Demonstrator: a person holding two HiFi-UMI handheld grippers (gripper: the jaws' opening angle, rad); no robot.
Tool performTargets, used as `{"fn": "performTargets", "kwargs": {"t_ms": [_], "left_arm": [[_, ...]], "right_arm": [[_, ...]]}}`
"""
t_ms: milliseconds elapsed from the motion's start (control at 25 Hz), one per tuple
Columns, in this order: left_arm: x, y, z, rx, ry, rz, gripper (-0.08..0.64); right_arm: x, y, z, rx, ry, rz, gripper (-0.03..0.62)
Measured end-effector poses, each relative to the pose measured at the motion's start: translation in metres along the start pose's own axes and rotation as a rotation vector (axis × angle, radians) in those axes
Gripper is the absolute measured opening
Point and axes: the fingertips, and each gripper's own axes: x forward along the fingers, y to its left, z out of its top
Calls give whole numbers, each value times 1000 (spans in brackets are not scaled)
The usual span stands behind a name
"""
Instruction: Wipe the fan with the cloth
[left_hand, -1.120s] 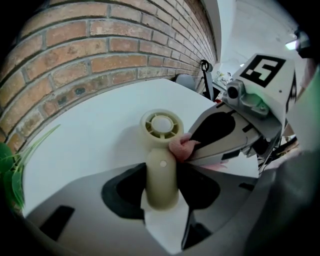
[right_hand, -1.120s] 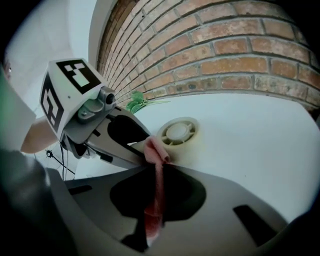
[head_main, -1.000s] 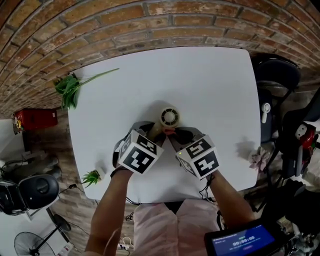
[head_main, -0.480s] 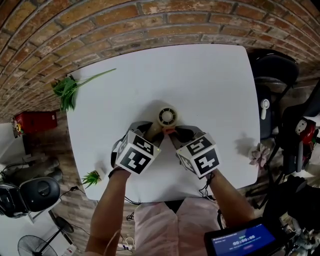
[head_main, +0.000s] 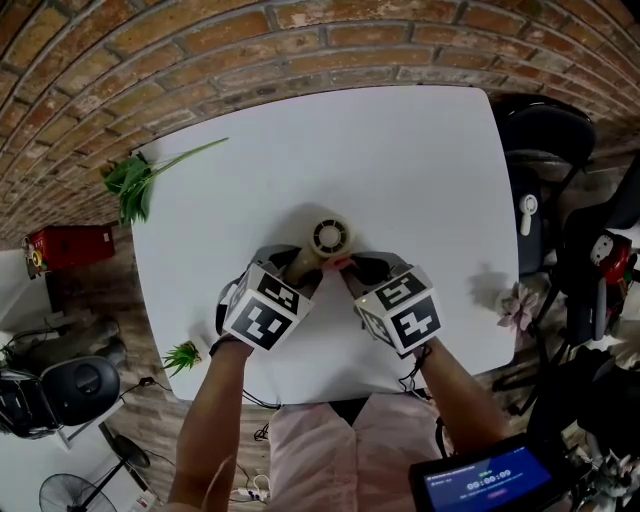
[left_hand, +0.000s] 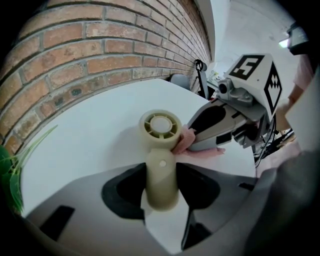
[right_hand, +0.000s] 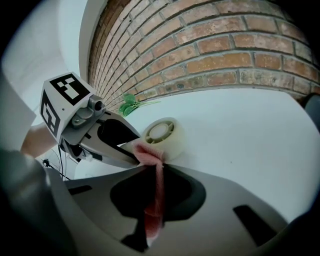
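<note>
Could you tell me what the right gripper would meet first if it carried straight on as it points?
Most likely the fan, its round head just ahead, where the held pink cloth touches it.

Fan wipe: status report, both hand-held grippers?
Left hand-held gripper shut on fan handle. Right hand-held gripper shut on pink cloth, cloth against fan head. Nothing blocking; green sprig off at table edge.

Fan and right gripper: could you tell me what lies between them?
The pink cloth, held by the right gripper against the fan, in the right gripper view.
</note>
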Motion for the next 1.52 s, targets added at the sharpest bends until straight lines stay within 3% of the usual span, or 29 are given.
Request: {"fn": "performTargets", "kwargs": {"t_ms": [960, 1520], "left_arm": [[-9, -14, -13, 93, 39, -34, 196], [-9, -17, -19, 282, 83, -87, 196]], "right_arm": [[-13, -16, -8, 3, 3, -14, 29], [-14, -28, -4, -11, 9, -16, 29]]}}
